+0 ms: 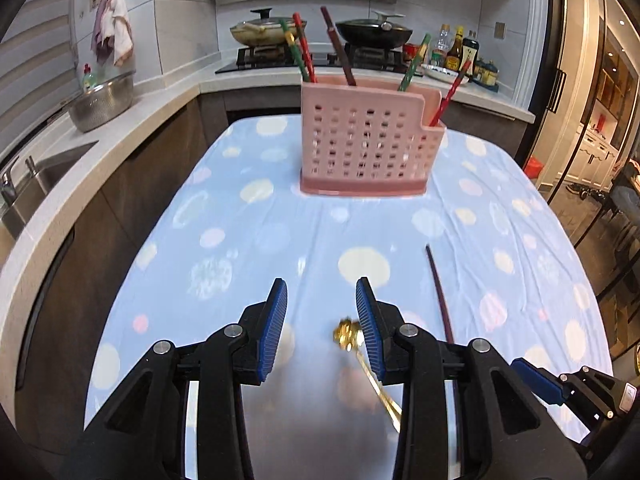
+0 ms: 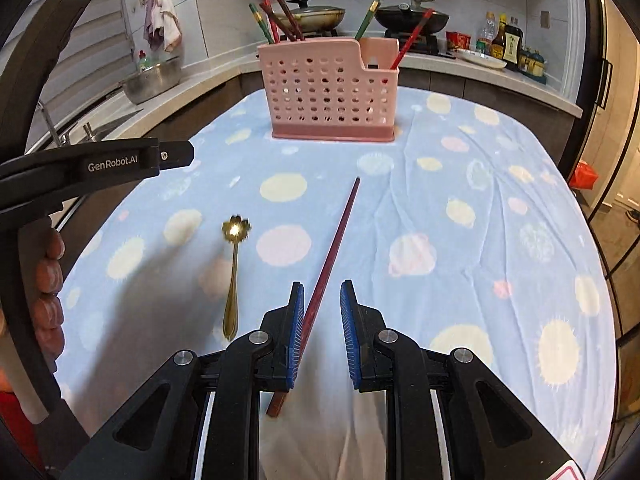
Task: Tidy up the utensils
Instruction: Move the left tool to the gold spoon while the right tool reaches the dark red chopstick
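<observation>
A pink perforated utensil holder point(image 1: 368, 140) point(image 2: 332, 96) stands at the far end of the table with several red, green and dark chopsticks in it. A gold flower-headed spoon point(image 2: 234, 272) point(image 1: 348, 332) and a dark red chopstick point(image 2: 340, 232) point(image 1: 440, 292) lie on the dotted blue cloth. My left gripper point(image 1: 321, 286) hovers open over the spoon, whose head sits by the right pad. My right gripper point(image 2: 322, 286) is open, and the chopstick runs between its fingers close to the left pad, with a gap on the other side.
The blue tablecloth point(image 2: 460, 168) covers the table. A counter with a steel bowl point(image 1: 102, 104) and a sink runs along the left. The stove with two pans point(image 1: 376, 32) and bottles point(image 1: 460, 52) is behind the holder. A hand point(image 2: 50, 280) holds the left gripper's handle.
</observation>
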`<state>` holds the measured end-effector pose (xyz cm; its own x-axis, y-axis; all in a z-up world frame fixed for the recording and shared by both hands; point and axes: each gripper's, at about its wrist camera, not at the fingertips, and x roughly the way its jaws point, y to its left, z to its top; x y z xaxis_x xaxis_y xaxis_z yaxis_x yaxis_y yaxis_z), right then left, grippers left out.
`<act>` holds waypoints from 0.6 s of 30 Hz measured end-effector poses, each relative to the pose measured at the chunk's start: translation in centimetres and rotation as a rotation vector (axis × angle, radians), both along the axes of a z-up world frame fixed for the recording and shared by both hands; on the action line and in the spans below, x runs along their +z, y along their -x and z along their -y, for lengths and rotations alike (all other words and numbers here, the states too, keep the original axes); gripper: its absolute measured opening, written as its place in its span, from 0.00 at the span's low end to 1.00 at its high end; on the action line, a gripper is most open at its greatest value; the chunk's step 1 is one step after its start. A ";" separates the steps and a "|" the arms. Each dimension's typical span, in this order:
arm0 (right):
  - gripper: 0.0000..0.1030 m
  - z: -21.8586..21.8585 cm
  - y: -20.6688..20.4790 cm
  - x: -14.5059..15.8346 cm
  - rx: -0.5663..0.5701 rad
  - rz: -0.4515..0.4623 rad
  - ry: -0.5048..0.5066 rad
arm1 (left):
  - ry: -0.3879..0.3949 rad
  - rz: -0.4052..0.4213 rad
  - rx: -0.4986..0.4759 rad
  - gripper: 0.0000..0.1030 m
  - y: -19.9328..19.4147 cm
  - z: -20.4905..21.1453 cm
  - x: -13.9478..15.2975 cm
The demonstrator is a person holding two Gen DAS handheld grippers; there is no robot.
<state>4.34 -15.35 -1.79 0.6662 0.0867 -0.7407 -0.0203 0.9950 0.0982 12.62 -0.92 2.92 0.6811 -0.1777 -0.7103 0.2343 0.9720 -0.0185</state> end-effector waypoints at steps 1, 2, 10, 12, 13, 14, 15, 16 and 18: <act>0.18 -0.2 0.3 -0.5 0.000 -0.010 -0.003 | -0.003 -0.008 0.005 0.33 0.5 -0.2 -0.5; 0.18 -0.4 0.6 -0.9 -0.002 -0.021 -0.006 | -0.006 -0.017 0.007 0.33 1.0 -0.5 -1.0; 0.19 -1.1 2.3 -3.2 -0.006 -0.065 -0.047 | -0.013 -0.092 0.018 0.33 3.7 -1.9 -4.0; 0.19 -1.6 2.5 -3.4 0.004 -0.070 -0.050 | -0.014 -0.102 0.022 0.33 4.2 -2.2 -4.4; 0.19 -1.8 2.5 -3.4 0.009 -0.071 -0.049 | -0.011 -0.108 0.024 0.33 4.5 -2.4 -4.6; 0.19 -2.1 2.5 -3.5 0.012 -0.072 -0.045 | -0.008 -0.114 0.026 0.33 4.7 -2.6 -4.7; 0.19 -2.2 2.5 -3.7 0.015 -0.074 -0.041 | -0.006 -0.117 0.028 0.33 4.7 -2.6 -4.8; 0.19 -2.4 2.5 -3.8 0.016 -0.075 -0.036 | -0.004 -0.121 0.030 0.33 4.9 -2.8 -4.9; 0.19 -2.4 2.4 -3.9 0.014 -0.067 -0.023 | 0.001 -0.126 0.027 0.34 5.2 -2.8 -4.9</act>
<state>1.96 -12.91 -5.67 0.6136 0.1129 -0.7815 -0.0268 0.9921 0.1223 7.44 1.89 -1.99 0.5914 -0.1608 -0.7902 0.2035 0.9780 -0.0466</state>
